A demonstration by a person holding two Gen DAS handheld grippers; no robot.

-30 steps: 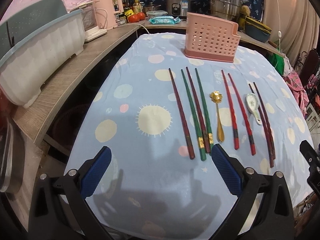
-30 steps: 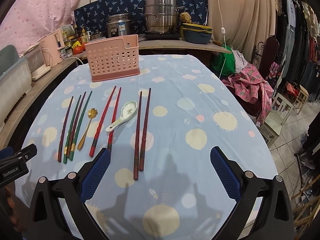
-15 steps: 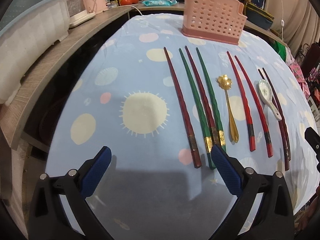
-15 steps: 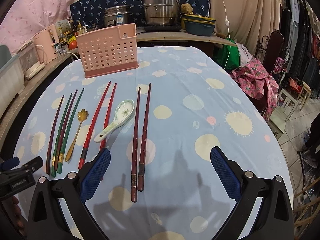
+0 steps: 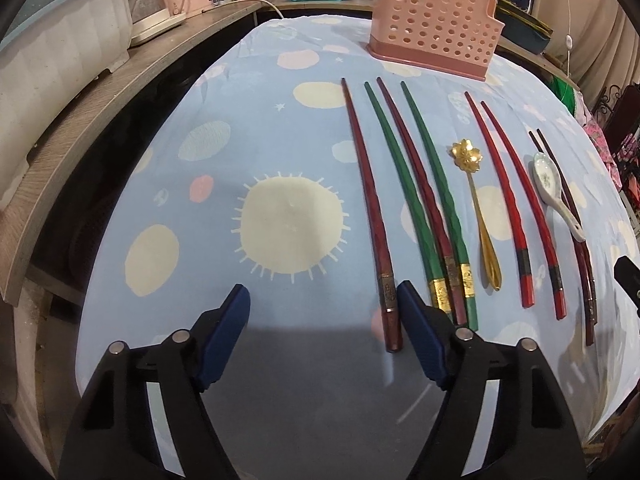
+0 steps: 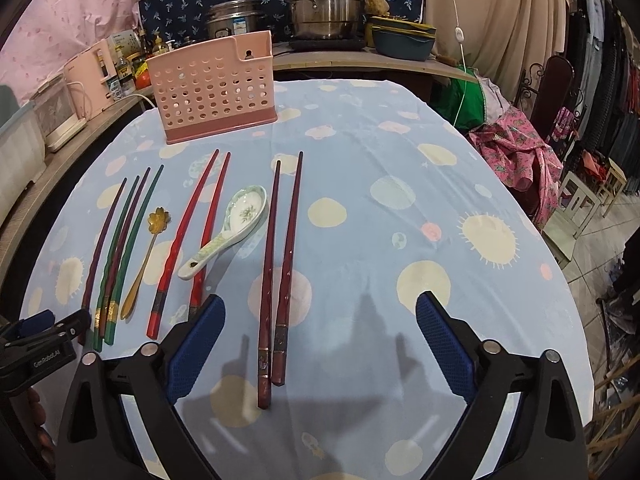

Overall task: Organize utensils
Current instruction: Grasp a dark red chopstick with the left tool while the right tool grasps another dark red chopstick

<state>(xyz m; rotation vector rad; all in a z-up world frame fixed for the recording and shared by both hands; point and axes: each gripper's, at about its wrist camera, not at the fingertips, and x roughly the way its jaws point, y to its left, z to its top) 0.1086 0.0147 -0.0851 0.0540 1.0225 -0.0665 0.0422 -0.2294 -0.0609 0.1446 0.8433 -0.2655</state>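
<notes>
Utensils lie in a row on the blue spotted tablecloth (image 5: 224,128): a dark red chopstick (image 5: 370,208), green chopsticks (image 5: 404,200) with a maroon one between them, a gold flower spoon (image 5: 476,208), a red pair (image 5: 508,200), a white ceramic spoon (image 5: 554,188) and a dark brown pair (image 6: 280,264). A pink perforated holder (image 5: 434,20) stands at the far end. My left gripper (image 5: 324,312) is open, low over the cloth, its right finger beside the dark red chopstick's butt end. My right gripper (image 6: 320,328) is open around the brown pair's near ends.
A wooden counter (image 5: 80,120) runs along the left with a white tub (image 5: 60,48) and appliances. Pots (image 6: 324,4) stand behind the table. A chair with pink cloth (image 6: 520,148) is at the right, past the table's edge.
Both grippers have moved forward and lower toward the utensils. The left one has come up to the leftmost chopstick's end. The right one now straddles the brown pair.
</notes>
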